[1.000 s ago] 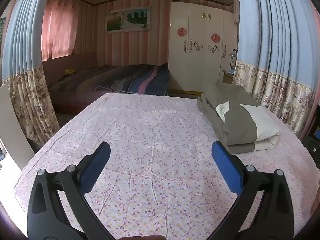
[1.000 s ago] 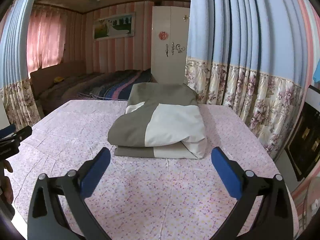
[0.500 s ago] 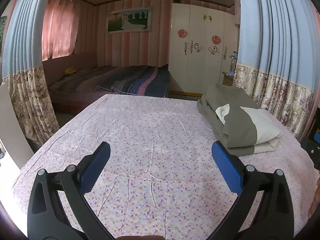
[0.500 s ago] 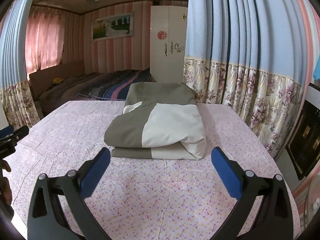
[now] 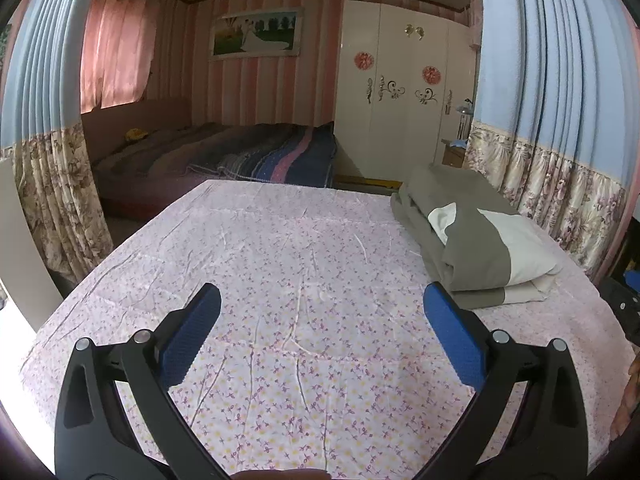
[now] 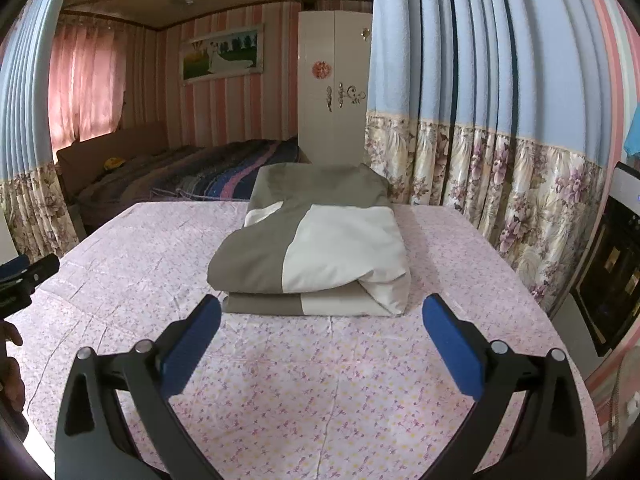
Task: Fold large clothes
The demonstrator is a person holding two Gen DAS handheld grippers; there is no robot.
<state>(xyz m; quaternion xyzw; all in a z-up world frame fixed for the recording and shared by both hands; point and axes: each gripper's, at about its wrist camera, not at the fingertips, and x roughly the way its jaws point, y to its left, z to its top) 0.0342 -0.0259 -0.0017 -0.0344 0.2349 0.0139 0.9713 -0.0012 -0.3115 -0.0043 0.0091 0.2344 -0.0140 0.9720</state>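
Toward the far right corner of the bed, covered in a pink flowered sheet, lies the folded grey-and-cream cloth, stacked in thick layers. From the right wrist view the right tongs are spread wide and hold nothing, with the bundle straight ahead, just beyond the blue pads; the tip of the other tool shows at the left edge. From the left wrist view the left tongs are equally wide and empty over bare sheet, the cloth off to the right. Only this view shows both doors of the white wardrobe.
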